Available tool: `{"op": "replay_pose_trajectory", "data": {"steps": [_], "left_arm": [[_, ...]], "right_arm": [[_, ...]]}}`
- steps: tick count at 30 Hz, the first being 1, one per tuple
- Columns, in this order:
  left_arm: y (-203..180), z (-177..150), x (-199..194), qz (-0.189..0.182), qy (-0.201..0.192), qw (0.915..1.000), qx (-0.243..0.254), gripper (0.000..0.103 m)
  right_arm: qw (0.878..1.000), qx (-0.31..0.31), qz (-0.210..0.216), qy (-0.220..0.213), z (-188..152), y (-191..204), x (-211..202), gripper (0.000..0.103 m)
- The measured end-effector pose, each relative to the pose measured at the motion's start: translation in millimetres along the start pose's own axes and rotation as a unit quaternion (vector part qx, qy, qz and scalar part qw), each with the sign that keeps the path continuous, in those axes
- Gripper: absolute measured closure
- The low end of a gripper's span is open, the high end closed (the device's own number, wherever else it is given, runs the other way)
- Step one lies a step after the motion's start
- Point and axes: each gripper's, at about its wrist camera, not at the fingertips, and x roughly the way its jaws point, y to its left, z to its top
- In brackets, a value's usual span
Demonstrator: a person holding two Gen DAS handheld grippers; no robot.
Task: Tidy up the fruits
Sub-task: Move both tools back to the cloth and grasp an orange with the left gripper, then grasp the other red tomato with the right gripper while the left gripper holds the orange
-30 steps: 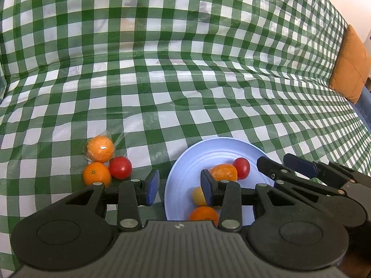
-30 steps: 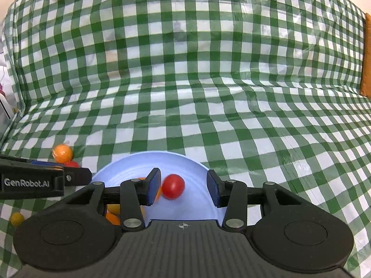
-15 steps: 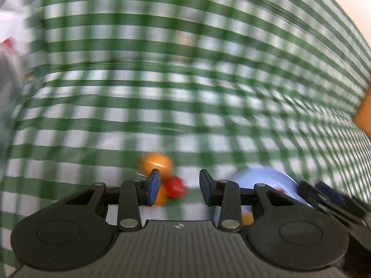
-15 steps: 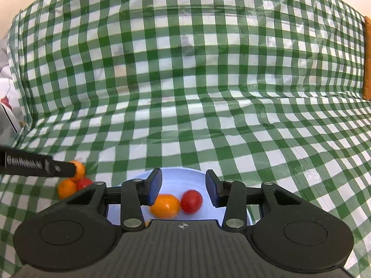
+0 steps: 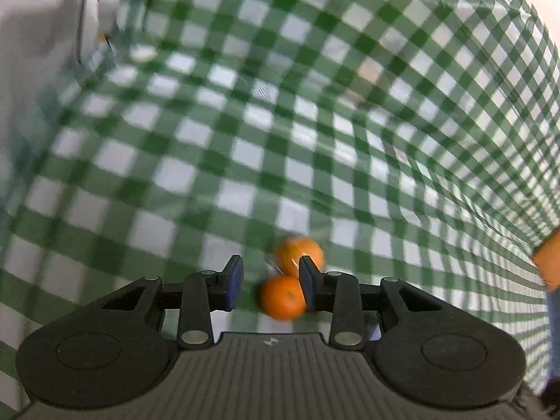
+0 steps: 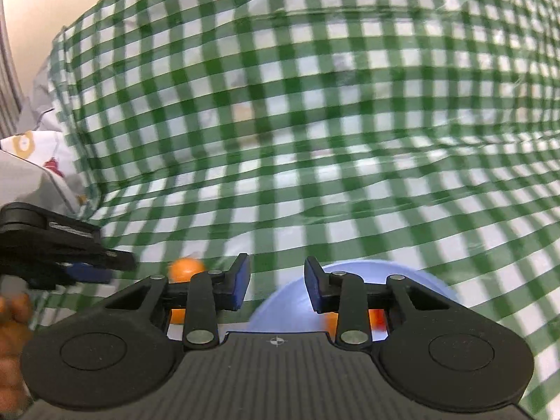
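Hovering over a green-and-white checked tablecloth (image 5: pixel 245 161), the left gripper (image 5: pixel 269 281) points down at two oranges. Its blue-padded jaws stand apart with a gap between them, gripping nothing. The near orange (image 5: pixel 281 297) lies on the cloth in that gap, close against the right-hand pad, though blur hides whether pad and fruit touch. The far orange (image 5: pixel 297 253) sits just beyond the fingertips, touching or nearly touching the near one. Something shiny and clear shows faintly between the two fruits, too blurred to identify. Pale grey fabric (image 5: pixel 38 56) rises at the far left edge of this view, and an orange cushion (image 5: pixel 547 260) shows at the right edge.

The right gripper (image 6: pixel 276 285) hovers nearer the blue plate (image 6: pixel 290 301), its jaws closing with nothing between them; only cloth and the plate's left rim show in the gap. Reddish-orange fruit (image 6: pixel 376 316) on the plate peeks out behind the right finger, mostly hidden. Left of this gripper, an orange lies on the cloth, with the black body of the left gripper beside it. Patterned grey bedding (image 6: pixel 42 161) lies beyond the cloth's left edge.
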Motion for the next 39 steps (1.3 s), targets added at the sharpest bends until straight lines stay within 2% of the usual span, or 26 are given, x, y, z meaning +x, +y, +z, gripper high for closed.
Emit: {"op": "replay_pose_trajectory", "data": {"steps": [5,9,11,14,19,22,31,34,35,39], "left_arm": [[4,-10,25,-0.017,0.045,0.9988,-0.013,0.057],[8,-12,39,-0.011,0.053,0.9983,-0.020,0.057],[8,-11,42,-0.019,0.056,0.9981,-0.020,0.058],[6,-11,44,-0.024,0.059,0.9979,-0.011,0.067],[11,0,22,0.039,0.014,0.9991,0.010,0.067],[21,3,20,0.067,0.015,0.9975,0.015,0.066],[21,4,26,0.064,0.023,0.9971,0.033,0.064],[19,4,28,0.065,0.025,0.9969,0.037,0.064],[19,4,30,0.066,0.027,0.9967,0.038,0.064],[15,4,30,0.072,0.029,0.9956,0.051,0.064]], "right_arm": [[0.999,0.019,0.022,0.018,-3,15,17,0.067],[0.999,0.020,0.028,0.029,-8,23,28,0.067],[0.999,0.020,0.030,0.034,-11,25,33,0.067],[0.999,0.021,0.029,0.041,-12,29,41,0.067],[0.998,0.014,0.035,0.045,-15,37,52,0.067],[0.998,0.003,0.040,0.057,-15,45,61,0.067],[0.994,-0.044,0.041,0.088,-19,62,84,0.067],[0.994,-0.044,0.038,0.093,-20,61,90,0.067],[0.994,-0.042,0.039,0.092,-20,60,90,0.072],[0.994,-0.047,0.036,0.087,-20,62,90,0.072]]}}
